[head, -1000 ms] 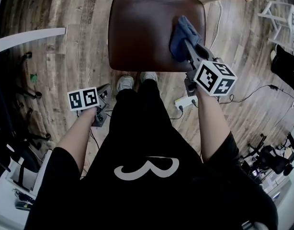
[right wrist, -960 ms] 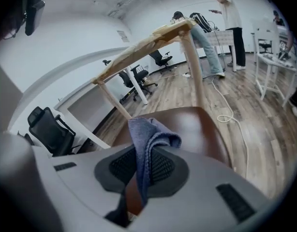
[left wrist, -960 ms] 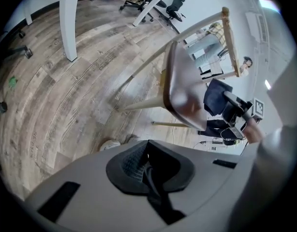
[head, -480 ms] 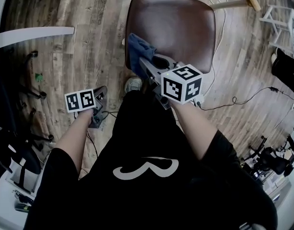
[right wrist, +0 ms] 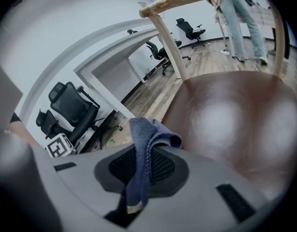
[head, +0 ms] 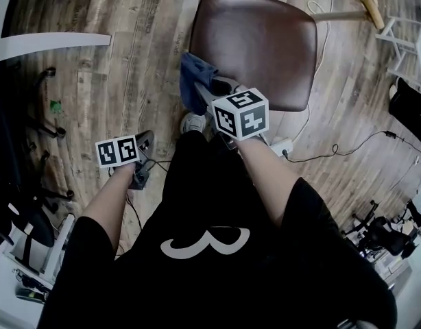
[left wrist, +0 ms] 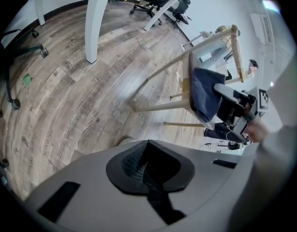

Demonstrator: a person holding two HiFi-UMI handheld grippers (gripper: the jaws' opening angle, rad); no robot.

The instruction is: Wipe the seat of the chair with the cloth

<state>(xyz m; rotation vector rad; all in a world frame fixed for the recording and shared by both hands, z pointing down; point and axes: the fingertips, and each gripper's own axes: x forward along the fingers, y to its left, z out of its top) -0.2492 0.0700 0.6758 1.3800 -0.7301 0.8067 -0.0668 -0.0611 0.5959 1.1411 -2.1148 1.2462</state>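
**A:** Left claw (left wrist: pixel 148 172) first?

**B:** Pressed together and empty, low over the wooden floor (head: pixel 128 19), well apart from the brown seat (head: pixel 265 46).

**A:** And the right claw (right wrist: pixel 139 178)?

**B:** It's pinching the blue cloth (head: pixel 195 74) at the seat's left edge. I'd flatten the cloth, then sweep rightward in overlapping passes. Mind the cable (head: pixel 334 144) on the right.

A black short-sleeved shirt (head: pixel 217 290) bears a white curled emblem (head: pixel 206 242).
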